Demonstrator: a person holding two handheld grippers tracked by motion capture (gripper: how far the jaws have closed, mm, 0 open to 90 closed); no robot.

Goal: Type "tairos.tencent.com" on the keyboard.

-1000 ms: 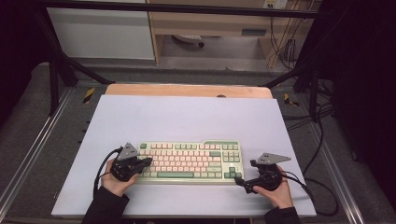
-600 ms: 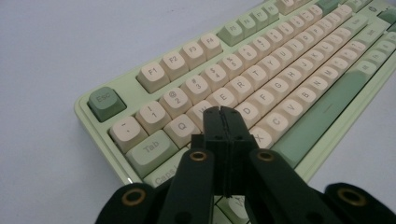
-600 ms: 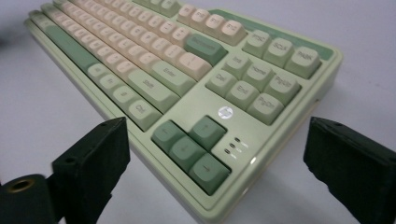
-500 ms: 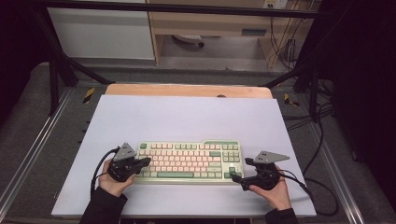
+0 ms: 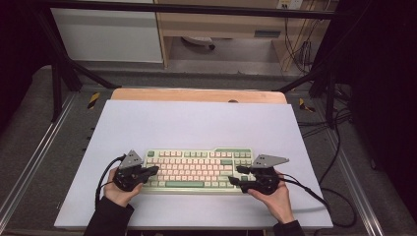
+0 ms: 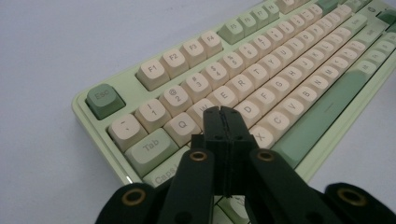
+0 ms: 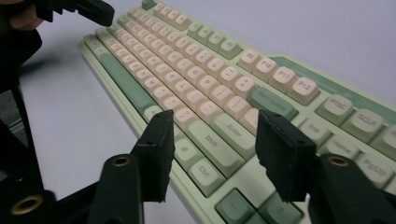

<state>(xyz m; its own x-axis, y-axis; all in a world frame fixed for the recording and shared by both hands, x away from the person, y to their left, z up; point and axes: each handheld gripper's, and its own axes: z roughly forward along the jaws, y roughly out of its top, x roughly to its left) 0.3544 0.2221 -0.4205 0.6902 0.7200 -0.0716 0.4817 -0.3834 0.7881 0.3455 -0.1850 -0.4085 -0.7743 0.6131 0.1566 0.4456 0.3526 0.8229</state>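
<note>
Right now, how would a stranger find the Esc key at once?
On the pale mat lies a green keyboard. Go to its far corner beside the left gripper. The Esc key stands alone there, dark green, while its neighbours are cream.

The left gripper (image 5: 150, 171) is held in the left hand (image 5: 118, 191) at the lower left of the high view, its jaws pressed together with nothing between them. The right gripper (image 5: 235, 175) is held in the right hand (image 5: 273, 196) at the lower right; its jaws have just been closing and are seen parted, nothing clamped. Both forearms are brought in from the bottom edge.
</note>
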